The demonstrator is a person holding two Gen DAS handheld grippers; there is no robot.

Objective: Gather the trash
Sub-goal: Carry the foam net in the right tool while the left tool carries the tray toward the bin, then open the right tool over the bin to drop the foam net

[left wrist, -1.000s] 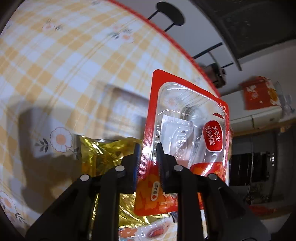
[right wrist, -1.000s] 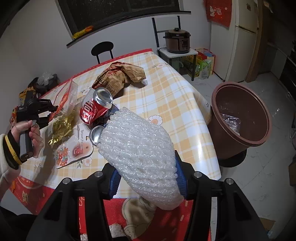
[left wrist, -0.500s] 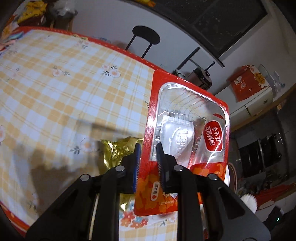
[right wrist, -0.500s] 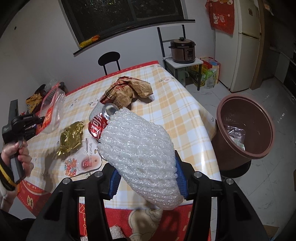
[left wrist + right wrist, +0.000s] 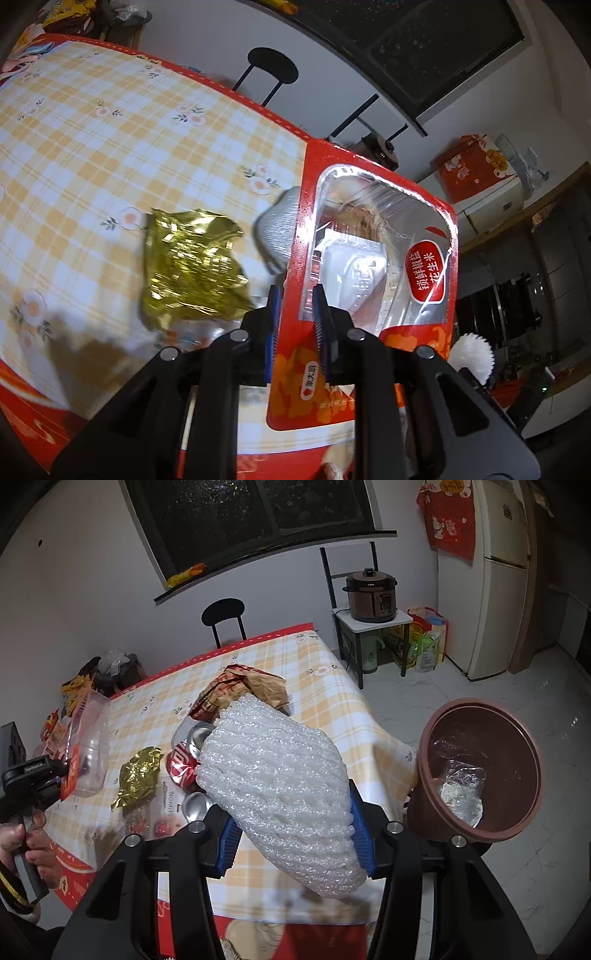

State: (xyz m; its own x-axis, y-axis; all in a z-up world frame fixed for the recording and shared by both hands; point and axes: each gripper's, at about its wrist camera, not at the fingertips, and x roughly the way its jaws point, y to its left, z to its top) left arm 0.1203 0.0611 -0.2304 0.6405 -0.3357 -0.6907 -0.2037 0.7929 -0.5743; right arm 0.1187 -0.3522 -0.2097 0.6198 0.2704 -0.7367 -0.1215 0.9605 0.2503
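Since the earlier frames both grippers have risen away from the table [image 5: 325,701] – more of the room shows behind them, and the brown trash bin [image 5: 476,768] now sits closer to the right gripper's view.

The left gripper [image 5: 295,317] has its jaws close together, clamped on the lower left edge of a red snack package [image 5: 373,266] with a clear window; the package stands upright between the blue pads and hangs above the table. In the right wrist view the same package [image 5: 83,753] is seen at the table's left side, with a person's hand [image 5: 26,842] on the gripper handle.

The right gripper [image 5: 291,834] stands partly open, its pads pressed on both sides of a white foam net sleeve [image 5: 280,790] – the sleeve bulges forward out of the jaws, held above the table's near edge.

On the table lie a crumpled gold wrapper [image 5: 192,269], a crushed red soda can [image 5: 184,757] just right of it, and a brown paper bag [image 5: 243,690] behind the can. The trash bin stands on the floor just off the table's right edge, with a clear plastic bag [image 5: 461,790] inside.
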